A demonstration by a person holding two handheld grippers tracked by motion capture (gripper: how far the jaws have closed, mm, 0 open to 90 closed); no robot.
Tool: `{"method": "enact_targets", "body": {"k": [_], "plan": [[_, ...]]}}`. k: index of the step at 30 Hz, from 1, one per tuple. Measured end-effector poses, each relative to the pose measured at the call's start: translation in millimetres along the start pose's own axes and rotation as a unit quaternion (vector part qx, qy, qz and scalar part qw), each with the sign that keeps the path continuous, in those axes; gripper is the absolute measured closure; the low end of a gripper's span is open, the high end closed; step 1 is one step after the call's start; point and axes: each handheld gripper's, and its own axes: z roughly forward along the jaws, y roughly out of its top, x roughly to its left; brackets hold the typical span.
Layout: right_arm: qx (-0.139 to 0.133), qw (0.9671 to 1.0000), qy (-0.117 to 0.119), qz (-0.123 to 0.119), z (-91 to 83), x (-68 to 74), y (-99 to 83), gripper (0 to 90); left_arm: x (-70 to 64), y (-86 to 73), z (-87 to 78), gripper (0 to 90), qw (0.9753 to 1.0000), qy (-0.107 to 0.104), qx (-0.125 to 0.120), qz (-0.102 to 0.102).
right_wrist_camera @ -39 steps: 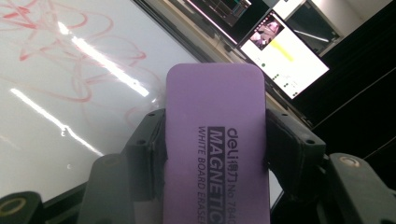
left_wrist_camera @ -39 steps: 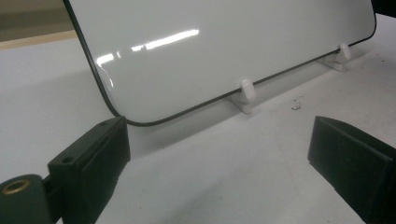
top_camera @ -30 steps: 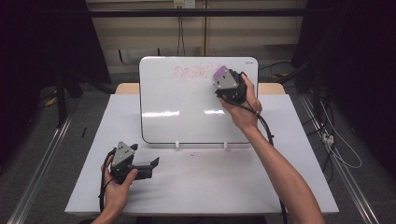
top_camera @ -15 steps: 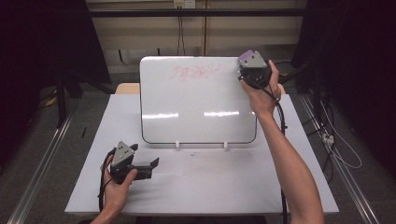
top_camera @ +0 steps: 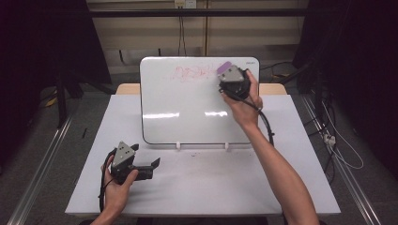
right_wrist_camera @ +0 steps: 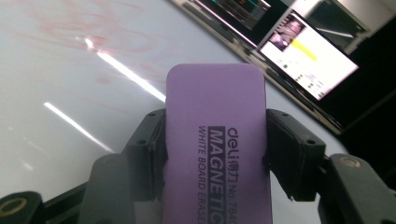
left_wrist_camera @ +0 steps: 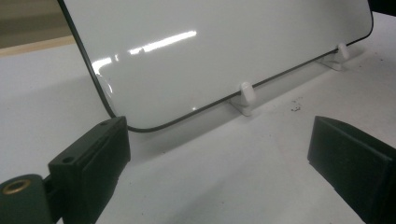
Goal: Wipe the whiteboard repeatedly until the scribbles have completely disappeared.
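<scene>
So I had the right hand-held gripper point(top_camera: 226, 71) up at the far right of the glossy white rectangular whiteboard point(top_camera: 187, 112), which stood tilted back on two small white plastic feet point(left_wrist_camera: 246, 95) on the white table point(top_camera: 202, 183). Its jaws were clamped on the sides of a purple rectangular magnetic whiteboard eraser point(right_wrist_camera: 217, 144), printed label facing the camera, and from the right gripper view the eraser was pressed right up near the board surface; I couldn't tell for sure if it was touching. Smudgy pinkish-red marker scribbles point(top_camera: 195, 72) ran along the top of the board, just left of the eraser.

My left hand-held gripper point(left_wrist_camera: 219, 158) was parked low at the near left of the table, near the board's lower left corner but apart from it. Jaws were spread wide with nothing between them, just bare table. A few dark crumbs point(left_wrist_camera: 295, 108) sat on the table near one of the feet. Some lit-up monitors point(right_wrist_camera: 308, 51) showed past the board's edge in the right gripper view.
</scene>
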Motion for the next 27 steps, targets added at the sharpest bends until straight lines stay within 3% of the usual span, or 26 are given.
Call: {"method": "enact_targets", "body": {"k": [4,9,12,18,21,23,27], "plan": [[-0.012,0.9992,0.025,-0.027,-0.1,37.1,10.8,42.2,-0.3,-0.9,0.7,5.5,1.0000,-0.001,0.003,0.000],[-0.015,0.9986,0.034,-0.038,0.4,53.9,19.7,42.2,-1.2,0.1,2.5,5.5,1.0000,-0.002,0.003,0.005],[-0.019,0.9992,0.028,-0.022,1.0,43.7,17.1,42.2,-2.3,0.7,3.0,5.5,0.9999,-0.004,0.004,0.008],[-0.008,0.9995,-0.012,0.029,7.3,-2.4,8.8,42.2,0.1,-0.3,0.1,5.5,1.0000,-0.001,-0.001,-0.001],[-0.002,0.9988,-0.026,0.041,11.2,-16.3,12.3,42.1,1.6,0.0,-0.7,5.5,1.0000,0.003,-0.002,-0.001],[0.000,0.9987,-0.032,0.039,13.2,-14.4,18.2,42.1,2.0,-0.1,-0.2,5.5,1.0000,0.002,-0.002,-0.002],[-0.006,0.9995,-0.028,0.015,15.9,5.3,27.4,42.2,2.2,-0.4,0.1,5.5,1.0000,0.001,0.001,0.002]]}}
